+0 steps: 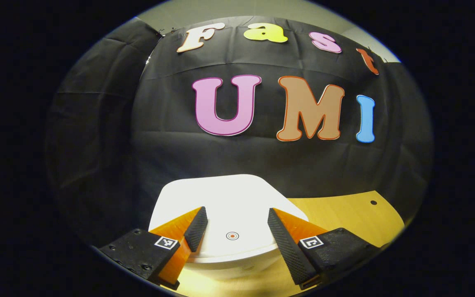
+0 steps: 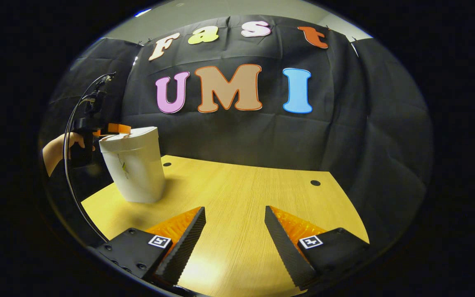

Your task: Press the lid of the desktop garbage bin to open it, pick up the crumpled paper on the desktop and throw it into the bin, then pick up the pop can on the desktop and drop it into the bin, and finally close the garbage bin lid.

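Bin lid is shut, w/ press mark at 6 o'clock in left gripper view. Left gripper hangs right over it, wide open, empty, prob lined up to press. Right gripper open, empty, waits over table; bin at its 10 o'clock.

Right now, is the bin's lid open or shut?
Shut. The lid lies flat on the white bin, no gap showing, with the left gripper open above it.

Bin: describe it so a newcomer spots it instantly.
Start at the wooden desktop before the black cloth wall. Near its left edge in the right gripper view stands the bin, lid closed. It is the one white, tapered tub, with the left gripper at its lid.
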Motion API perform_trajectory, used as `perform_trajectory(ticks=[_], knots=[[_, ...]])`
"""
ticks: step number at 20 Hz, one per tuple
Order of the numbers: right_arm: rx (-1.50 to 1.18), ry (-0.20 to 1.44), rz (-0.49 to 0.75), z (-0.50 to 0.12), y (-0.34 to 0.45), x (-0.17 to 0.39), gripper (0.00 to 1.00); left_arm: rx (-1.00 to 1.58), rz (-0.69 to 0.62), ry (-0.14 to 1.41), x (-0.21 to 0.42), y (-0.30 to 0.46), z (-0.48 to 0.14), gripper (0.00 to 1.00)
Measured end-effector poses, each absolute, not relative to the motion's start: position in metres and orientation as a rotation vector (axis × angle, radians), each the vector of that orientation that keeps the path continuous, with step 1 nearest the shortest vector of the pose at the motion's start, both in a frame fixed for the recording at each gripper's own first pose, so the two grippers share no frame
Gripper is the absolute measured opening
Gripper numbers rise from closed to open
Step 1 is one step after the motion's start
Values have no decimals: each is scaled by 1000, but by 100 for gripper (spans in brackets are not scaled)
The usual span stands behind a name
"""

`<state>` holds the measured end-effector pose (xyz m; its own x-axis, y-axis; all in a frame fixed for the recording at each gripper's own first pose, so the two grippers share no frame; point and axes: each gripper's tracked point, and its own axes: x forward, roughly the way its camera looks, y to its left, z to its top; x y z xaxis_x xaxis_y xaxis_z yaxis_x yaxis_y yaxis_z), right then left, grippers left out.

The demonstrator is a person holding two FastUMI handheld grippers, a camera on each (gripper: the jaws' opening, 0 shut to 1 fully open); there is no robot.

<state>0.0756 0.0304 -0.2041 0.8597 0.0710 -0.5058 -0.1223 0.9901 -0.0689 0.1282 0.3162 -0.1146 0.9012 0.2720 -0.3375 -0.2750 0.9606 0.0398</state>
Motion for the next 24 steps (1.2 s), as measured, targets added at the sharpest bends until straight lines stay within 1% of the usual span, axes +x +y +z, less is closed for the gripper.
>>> perform_trajectory(ticks=[1,2,3,4,8,11,14,15,16,17,19,23,24], knots=[[-98,512,94,-198,26,77,97,-19,277,331,129,314,-112,92],[-92,493,84,-189,23,79,100,-34,286,322,129,313,-110,92],[-85,473,75,-180,20,80,97,-39,295,321,129,311,-109,94],[-81,450,63,-168,16,82,97,-41,304,299,129,308,-101,95],[-65,345,28,-123,2,87,96,-12,297,129,126,275,-44,93],[-55,290,40,-102,-6,84,96,36,261,54,111,235,-14,93],[-50,243,84,-84,-14,75,96,38,236,2,85,182,5,92],[-47,228,100,-79,-16,71,96,34,233,-7,76,167,5,93],[-44,221,115,-76,-19,67,100,32,232,-18,64,150,5,93],[-41,216,128,-73,-22,62,96,32,230,-30,51,133,6,93],[-45,198,133,-63,-30,54,96,54,208,-41,34,103,5,93],[-23,159,101,-52,-34,44,96,55,120,-1,8,53,-13,93],[-7,161,94,-52,-31,41,96,57,104,13,3,46,-16,92]])
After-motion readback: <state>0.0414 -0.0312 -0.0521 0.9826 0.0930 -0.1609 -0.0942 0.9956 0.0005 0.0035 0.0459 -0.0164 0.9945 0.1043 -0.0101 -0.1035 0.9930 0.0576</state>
